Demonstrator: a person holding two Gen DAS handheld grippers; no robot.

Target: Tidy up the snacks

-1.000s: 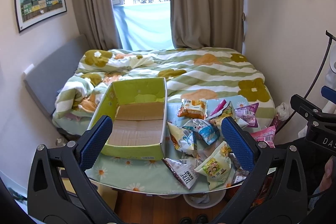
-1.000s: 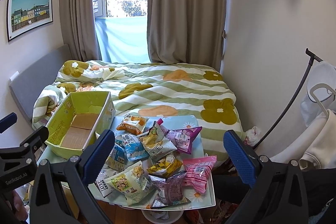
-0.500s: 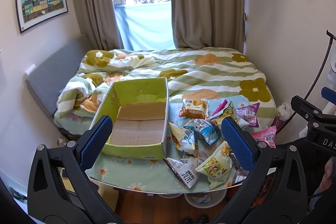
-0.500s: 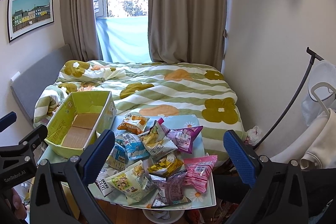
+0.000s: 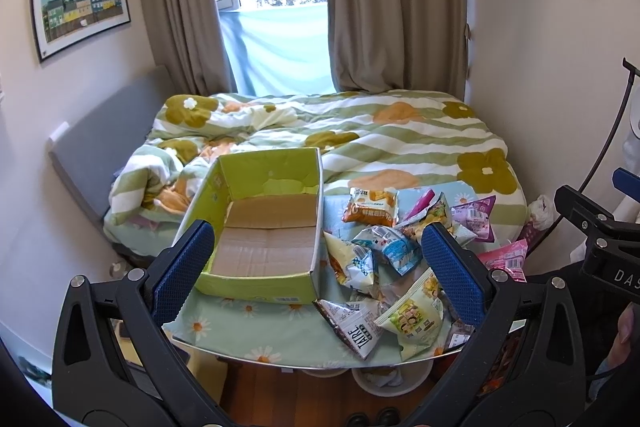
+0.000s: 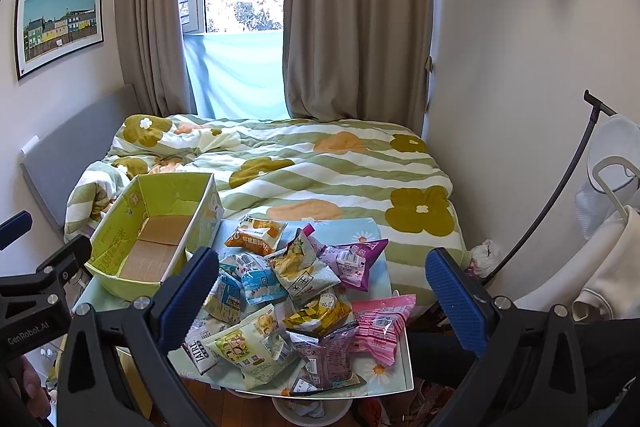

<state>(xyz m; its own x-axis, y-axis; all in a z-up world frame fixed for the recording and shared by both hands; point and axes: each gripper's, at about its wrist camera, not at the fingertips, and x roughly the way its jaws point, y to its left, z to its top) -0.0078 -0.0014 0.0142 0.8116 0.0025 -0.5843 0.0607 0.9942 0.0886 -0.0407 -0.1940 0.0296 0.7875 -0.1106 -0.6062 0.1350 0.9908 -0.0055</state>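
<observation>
Both my left claw (image 5: pixel 318 259) and right claw (image 6: pixel 322 281) are spread, holding nothing. The box (image 5: pixel 264 227) appears empty; all snack packets (image 6: pixel 296 299) remain on the bench (image 5: pixel 256 331).

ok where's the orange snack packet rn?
The orange snack packet lies at the far edge of the snack pile on the table, just right of the green cardboard box.

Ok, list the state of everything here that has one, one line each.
left gripper: open, holding nothing.
right gripper: open, holding nothing.
green box: open-topped, no snacks inside.
snack packets: heaped loose on the table, none boxed.
table: covered by daisy cloth.
curtains: parted.
duvet: rumpled on the bed.
</observation>
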